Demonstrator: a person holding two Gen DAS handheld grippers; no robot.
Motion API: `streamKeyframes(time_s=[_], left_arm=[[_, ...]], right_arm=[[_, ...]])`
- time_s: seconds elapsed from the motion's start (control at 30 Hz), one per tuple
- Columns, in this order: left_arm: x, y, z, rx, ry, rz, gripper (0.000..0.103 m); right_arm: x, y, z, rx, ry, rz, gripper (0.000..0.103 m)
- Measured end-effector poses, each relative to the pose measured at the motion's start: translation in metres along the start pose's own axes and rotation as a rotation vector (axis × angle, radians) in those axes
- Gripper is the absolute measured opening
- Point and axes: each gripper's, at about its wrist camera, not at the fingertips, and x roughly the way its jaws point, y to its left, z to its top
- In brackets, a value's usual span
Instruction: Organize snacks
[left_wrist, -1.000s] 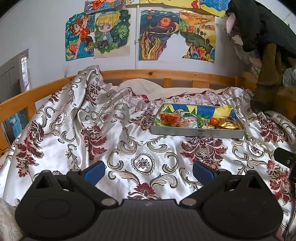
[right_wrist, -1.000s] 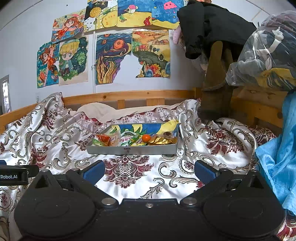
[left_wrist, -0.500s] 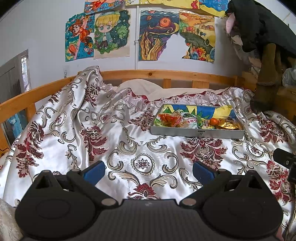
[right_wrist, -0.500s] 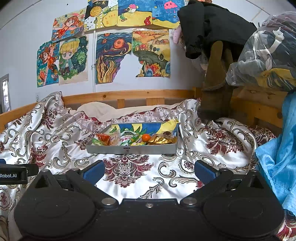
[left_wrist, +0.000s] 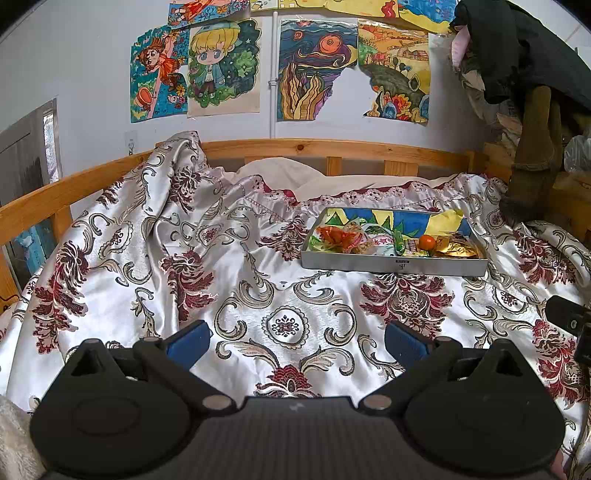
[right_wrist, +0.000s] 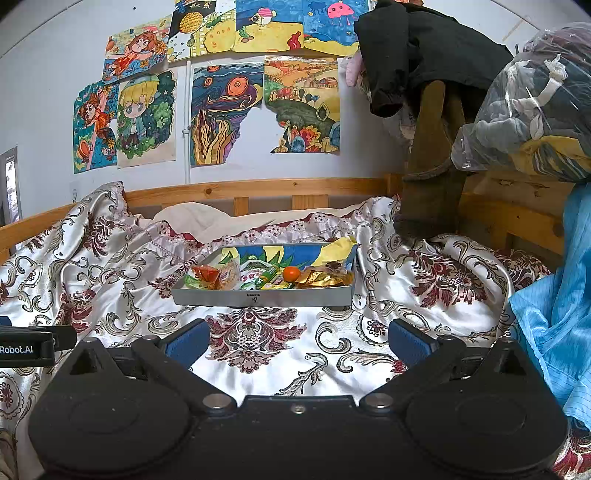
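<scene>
A shallow grey tray (left_wrist: 391, 263) (right_wrist: 258, 296) lies on the patterned bedspread and holds several snacks: an orange-red packet (left_wrist: 334, 235) (right_wrist: 207, 275), green wrapped sweets (right_wrist: 267, 277), a small orange fruit (left_wrist: 427, 242) (right_wrist: 291, 273) and gold wrappers (left_wrist: 456, 248) (right_wrist: 320, 277). My left gripper (left_wrist: 297, 341) is open and empty, well short of the tray and to its left. My right gripper (right_wrist: 298, 341) is open and empty, just in front of the tray.
A silvery floral bedspread (left_wrist: 207, 266) covers the bed, rumpled at the back left. A wooden bed rail (right_wrist: 280, 188) runs behind. Dark clothes (right_wrist: 428, 122) hang at the right, beside a bagged bundle (right_wrist: 528, 107) and blue cloth (right_wrist: 554, 306).
</scene>
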Motion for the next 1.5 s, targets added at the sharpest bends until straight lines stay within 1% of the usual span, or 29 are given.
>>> streamKeyframes(time_s=[0.67,1.5], left_arm=[[-0.0002,0.0000,0.0000,-0.002,0.000,0.000,0.103],[-0.0005,-0.0004,0.0004,-0.003,0.002,0.000,0.103]], right_arm=[[0.0003,-0.0053,-0.0021,0.022,-0.009,-0.009,0.102],[0.0000,-0.0039,-0.0016,0.012,-0.005,-0.007,0.102]])
